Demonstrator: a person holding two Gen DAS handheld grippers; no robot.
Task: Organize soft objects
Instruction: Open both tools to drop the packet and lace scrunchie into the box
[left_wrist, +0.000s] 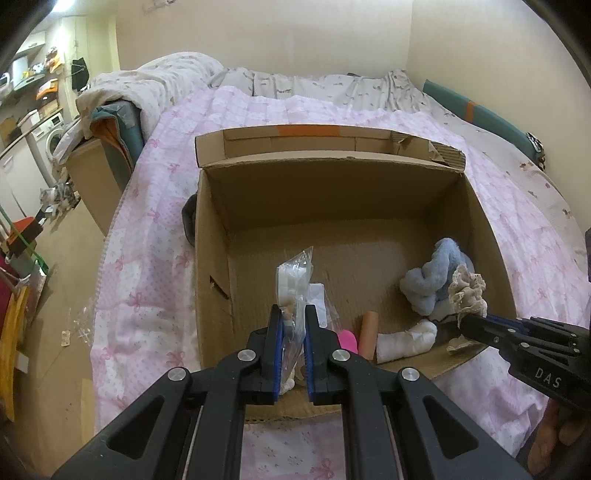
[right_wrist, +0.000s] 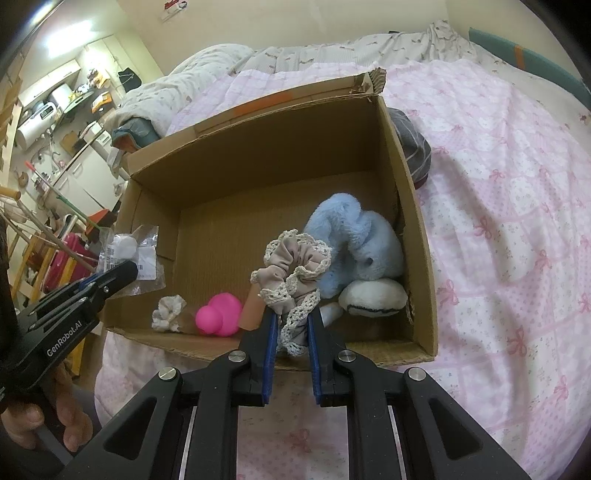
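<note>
While both loads hang over the cardboard box (left_wrist: 332, 192), watch:
Left gripper (left_wrist: 293, 317): pinching the plastic packet (left_wrist: 295, 280), at 6 o'clock; could slip.
Right gripper (right_wrist: 291, 325): pinching the lace-trimmed scrunchie (right_wrist: 291, 266); lace may snag your pads.

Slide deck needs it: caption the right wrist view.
Right gripper holding a lace-trimmed scrunchie over a cardboard box of soft items.

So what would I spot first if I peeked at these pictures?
Probably the fluffy blue plush slumped in the box's right corner, and the bright pink toy by its near wall. The right gripper pinches a lacy scrunchie; the left gripper holds a clear bag.
</note>
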